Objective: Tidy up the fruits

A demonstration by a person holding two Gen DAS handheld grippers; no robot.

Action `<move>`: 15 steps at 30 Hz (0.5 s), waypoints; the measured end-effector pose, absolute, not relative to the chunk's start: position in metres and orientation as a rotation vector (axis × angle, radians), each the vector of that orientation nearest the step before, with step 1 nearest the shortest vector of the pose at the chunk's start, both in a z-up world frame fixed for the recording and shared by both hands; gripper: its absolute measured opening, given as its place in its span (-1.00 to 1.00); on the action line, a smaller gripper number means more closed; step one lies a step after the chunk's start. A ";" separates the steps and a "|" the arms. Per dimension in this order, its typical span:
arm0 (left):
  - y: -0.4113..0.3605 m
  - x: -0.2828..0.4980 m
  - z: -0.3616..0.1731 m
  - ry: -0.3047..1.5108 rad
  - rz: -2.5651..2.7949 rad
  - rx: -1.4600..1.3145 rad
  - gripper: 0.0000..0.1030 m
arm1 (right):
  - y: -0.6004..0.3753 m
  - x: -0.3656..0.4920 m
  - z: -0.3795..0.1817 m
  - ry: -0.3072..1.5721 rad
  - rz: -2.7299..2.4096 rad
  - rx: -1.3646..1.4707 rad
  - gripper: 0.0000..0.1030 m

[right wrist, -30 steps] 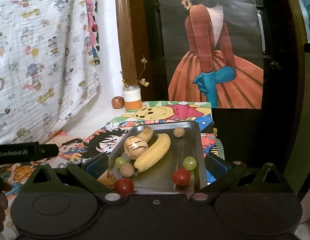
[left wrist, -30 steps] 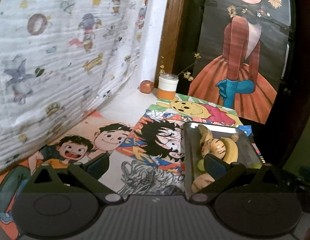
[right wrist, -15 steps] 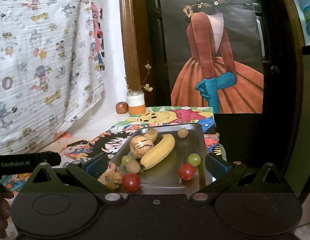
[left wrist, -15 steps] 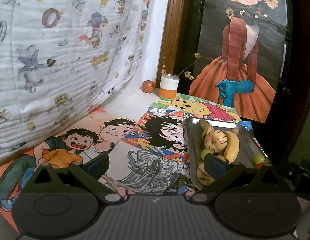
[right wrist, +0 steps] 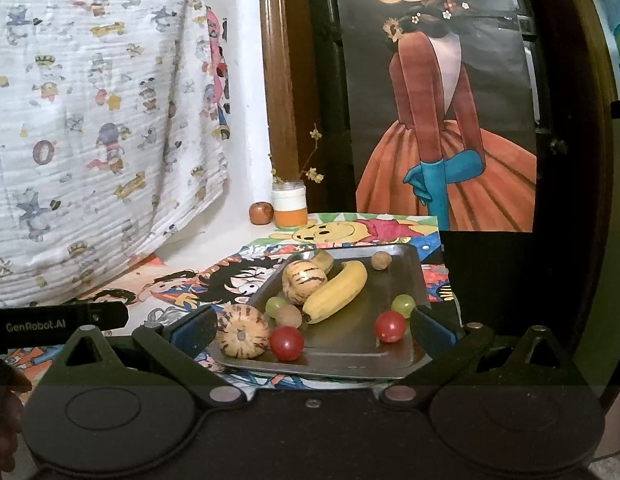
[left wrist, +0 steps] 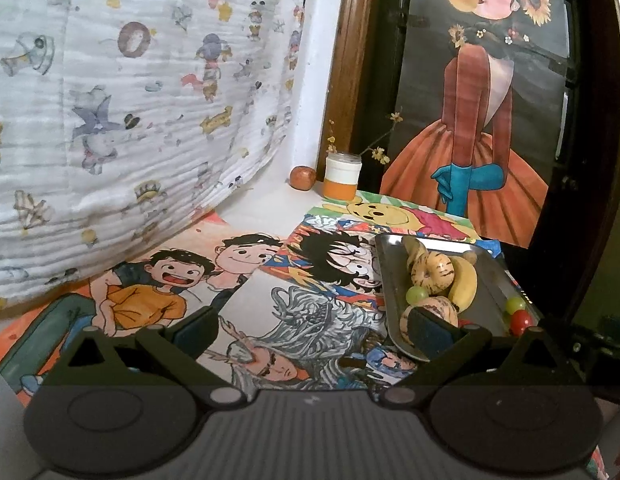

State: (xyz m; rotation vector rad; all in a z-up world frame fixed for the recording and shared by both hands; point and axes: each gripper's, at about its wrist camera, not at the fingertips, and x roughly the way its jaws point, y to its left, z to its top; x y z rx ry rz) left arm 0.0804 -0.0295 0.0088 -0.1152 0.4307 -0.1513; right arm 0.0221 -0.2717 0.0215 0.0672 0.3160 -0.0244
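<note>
A printed cloth [right wrist: 94, 120] hangs at left and a jar [right wrist: 289, 208] stands far behind a metal tray [right wrist: 406, 272] on the cartoon-covered tabletop [left wrist: 246, 300]. The tray holds a yellow banana [right wrist: 336, 292], striped melons, grapes and tomatoes. Left tool [left wrist: 314, 326] and right tool [right wrist: 312, 326] hover wide open, empty.

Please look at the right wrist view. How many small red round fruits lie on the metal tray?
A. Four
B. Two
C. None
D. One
B: two red round fruits rest on the metal tray, one red fruit at its near edge beside a striped melon, and the other red fruit nearer the right side, just in front of a green grape.
</note>
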 end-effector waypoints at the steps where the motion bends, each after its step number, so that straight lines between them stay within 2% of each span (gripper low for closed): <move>1: -0.028 0.079 0.009 0.427 -0.151 -0.116 0.99 | -0.271 0.021 0.022 0.313 -0.023 0.066 0.99; 15: -0.017 0.056 0.002 0.416 -0.142 -0.106 0.99 | -0.264 0.005 0.017 0.317 -0.009 0.061 0.99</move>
